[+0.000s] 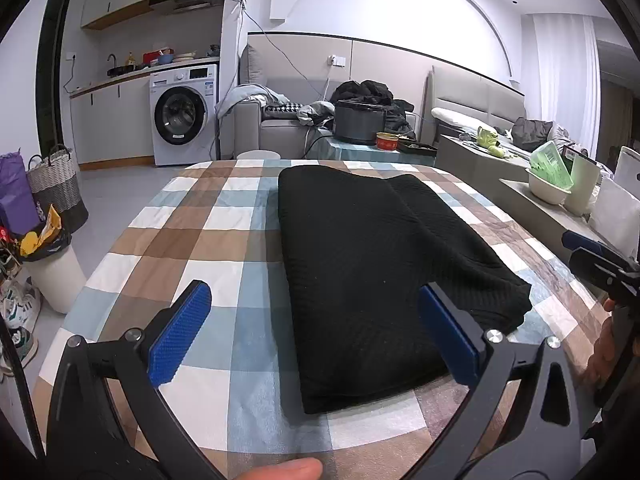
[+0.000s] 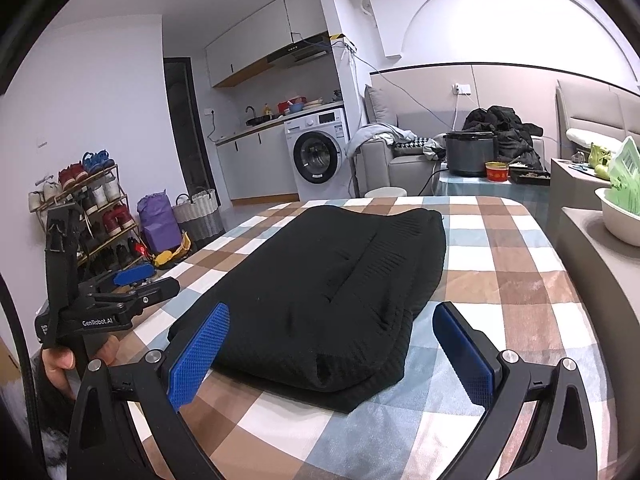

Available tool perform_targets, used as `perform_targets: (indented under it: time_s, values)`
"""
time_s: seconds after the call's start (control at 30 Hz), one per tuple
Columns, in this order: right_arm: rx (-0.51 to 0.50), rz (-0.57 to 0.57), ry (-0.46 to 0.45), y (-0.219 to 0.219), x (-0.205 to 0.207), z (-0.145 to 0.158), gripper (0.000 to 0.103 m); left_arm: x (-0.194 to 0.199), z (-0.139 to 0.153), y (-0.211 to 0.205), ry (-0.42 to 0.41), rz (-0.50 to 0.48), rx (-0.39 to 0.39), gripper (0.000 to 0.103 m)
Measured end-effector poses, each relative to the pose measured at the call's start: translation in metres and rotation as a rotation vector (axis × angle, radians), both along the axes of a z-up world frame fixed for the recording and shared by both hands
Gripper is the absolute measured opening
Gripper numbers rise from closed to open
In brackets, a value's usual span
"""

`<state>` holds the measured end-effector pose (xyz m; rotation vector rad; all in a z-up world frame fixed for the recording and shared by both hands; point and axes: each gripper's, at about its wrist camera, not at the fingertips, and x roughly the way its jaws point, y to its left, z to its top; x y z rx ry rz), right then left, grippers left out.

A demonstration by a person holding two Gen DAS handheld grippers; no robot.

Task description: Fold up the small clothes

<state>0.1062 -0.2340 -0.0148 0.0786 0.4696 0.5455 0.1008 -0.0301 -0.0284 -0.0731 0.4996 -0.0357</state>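
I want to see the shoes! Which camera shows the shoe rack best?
The right wrist view: the shoe rack stands by the wall at the left, its shelves of shoes in sight behind the left claw. The left wrist view shows no rack, only a few shoes on the floor at its left edge.

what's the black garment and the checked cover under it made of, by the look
Black garment: likely a matte knit, going by its fine ribbed texture and soft thick folded edges. Checked cover: looks like thin woven cotton, matte, faintly creased.
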Motion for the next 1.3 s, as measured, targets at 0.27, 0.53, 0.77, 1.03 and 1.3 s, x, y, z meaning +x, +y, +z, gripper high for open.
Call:
perform_targets:
  time_s: [0.27,0.53,0.77,1.03,1.3]
  values:
    - [-0.009,0.007,-0.003,0.002,-0.001,0.000,0.103,-0.001,0.000,0.000,0.000,0.001,-0.001,0.102]
    - [-0.012,0.007,-0.002,0.003,-0.001,0.000,0.103,-0.002,0.000,-0.001,-0.003,0.000,-0.001,0.102]
    - [-0.011,0.005,-0.004,0.003,-0.001,0.000,0.103,-0.003,0.001,-0.004,-0.010,-0.006,-0.004,0.102]
    - [-0.014,0.007,-0.013,0.003,-0.001,-0.001,0.103,-0.009,0.004,-0.005,-0.033,-0.015,-0.006,0.102]
    - [-0.018,0.005,-0.041,0.003,-0.005,0.000,0.103,-0.017,0.007,-0.009,-0.065,-0.025,-0.003,0.102]
